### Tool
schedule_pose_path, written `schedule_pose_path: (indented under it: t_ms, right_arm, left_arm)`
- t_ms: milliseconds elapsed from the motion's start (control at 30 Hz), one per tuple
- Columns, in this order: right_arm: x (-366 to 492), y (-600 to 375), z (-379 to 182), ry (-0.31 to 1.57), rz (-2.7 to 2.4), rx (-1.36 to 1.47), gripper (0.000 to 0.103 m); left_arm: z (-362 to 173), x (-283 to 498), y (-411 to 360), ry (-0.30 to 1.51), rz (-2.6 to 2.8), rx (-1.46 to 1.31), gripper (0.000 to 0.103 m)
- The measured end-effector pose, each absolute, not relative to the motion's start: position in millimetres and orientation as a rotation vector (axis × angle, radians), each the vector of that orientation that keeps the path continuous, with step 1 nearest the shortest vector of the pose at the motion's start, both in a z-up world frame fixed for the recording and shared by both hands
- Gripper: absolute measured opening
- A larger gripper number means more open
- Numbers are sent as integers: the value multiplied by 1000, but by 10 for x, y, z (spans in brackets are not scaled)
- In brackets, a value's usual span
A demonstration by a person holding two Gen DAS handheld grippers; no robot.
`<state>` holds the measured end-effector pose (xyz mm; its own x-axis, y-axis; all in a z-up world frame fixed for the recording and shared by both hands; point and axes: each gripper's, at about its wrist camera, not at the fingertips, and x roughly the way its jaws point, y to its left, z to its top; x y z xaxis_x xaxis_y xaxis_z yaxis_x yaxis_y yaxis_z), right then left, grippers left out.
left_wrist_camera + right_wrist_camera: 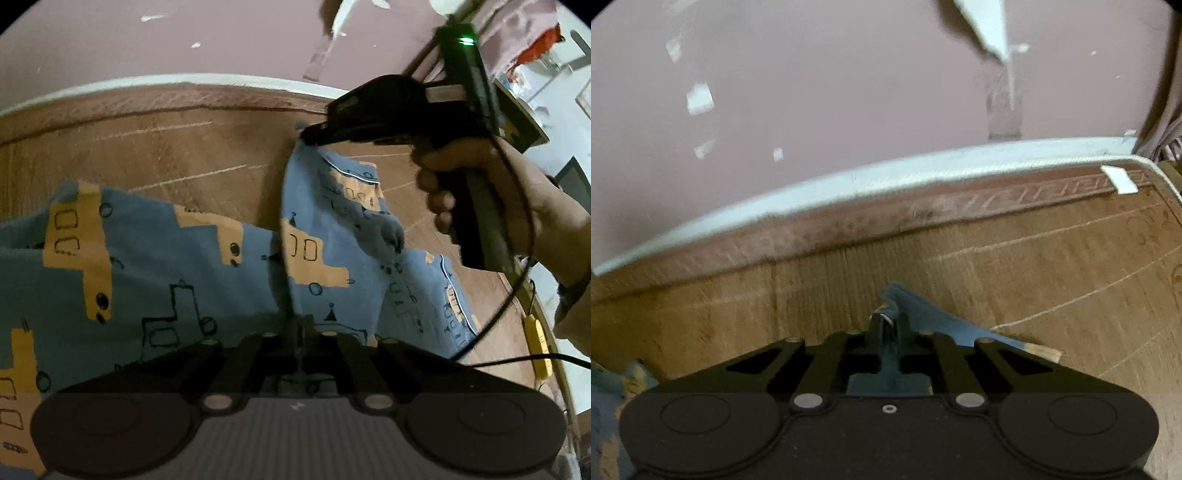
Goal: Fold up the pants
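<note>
One pair of blue pants [192, 266] lay on one brown mat [166, 147] (truck-printed); two grippers, left gripper [301, 325] and right gripper [889, 319], each pinched its cloth.

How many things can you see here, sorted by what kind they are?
Blue pants with orange truck prints: 1
Grippers, left gripper and right gripper: 2
Brown mat: 1
Hand holding the right gripper: 1
Total: 5
</note>
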<state>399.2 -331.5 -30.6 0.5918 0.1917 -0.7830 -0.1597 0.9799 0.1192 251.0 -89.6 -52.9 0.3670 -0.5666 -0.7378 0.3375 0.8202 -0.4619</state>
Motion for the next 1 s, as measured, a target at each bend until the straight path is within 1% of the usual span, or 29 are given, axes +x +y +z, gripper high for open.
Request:
schedule_pose_path:
  t_ms: [133,267,333,433,567,633,667,700,733,767,800,833,900,933,1000]
  right_arm:
    - [3587,-3730,70,767,220,173,5]
    - [2963,-4213,444,622,215,252,5]
    - [2580,-4468,538,572,188,285,5]
    - [1983,-4792,472,542,116,339,6]
    - [1390,-5061,14,581,-6,440,6]
    - [1213,-5116,-240,621,-67,479,7]
    - [1126,-5117,-349,638,-81,502,12]
    - [1080,-5123,-402,648,-97,514,20]
    - [1046,-5136,-435,651,-104,520,23]
    - [1029,-5134,-439,653,-100,514,28]
    - [1027,-5131,-428,653,-90,495,36]
    - [1033,-5117,-413,646,-81,466,40]
    - [1027,-5118,-422,639,-84,433,55]
    - [1028,-5133,-440,647,-86,436,58]
    - [996,-5208,-513,681,-71,462,70]
  left_arm:
    - [-411,2403,-942,987,-599,-198,0]
    - [-200,2201,-1080,907,-655,-93,0]
    - [-94,2057,-1195,860,-694,-15,0]
    - [-32,1832,-1415,827,-756,112,0]
    - [-160,1607,-1709,843,-830,289,1]
    - [-250,1532,-1771,862,-864,345,4]
    - [-278,1521,-1788,875,-871,348,10]
    - [-283,1515,-1794,887,-877,342,19]
    - [-265,1535,-1803,898,-882,331,26]
    - [-248,1568,-1806,901,-881,322,41]
    - [-210,1617,-1825,900,-876,316,51]
    - [-187,1679,-1870,900,-873,319,53]
    - [-92,1847,-2018,907,-867,359,53]
    - [-31,1931,-2108,902,-859,388,53]
    - [102,2107,-2318,883,-862,427,57]
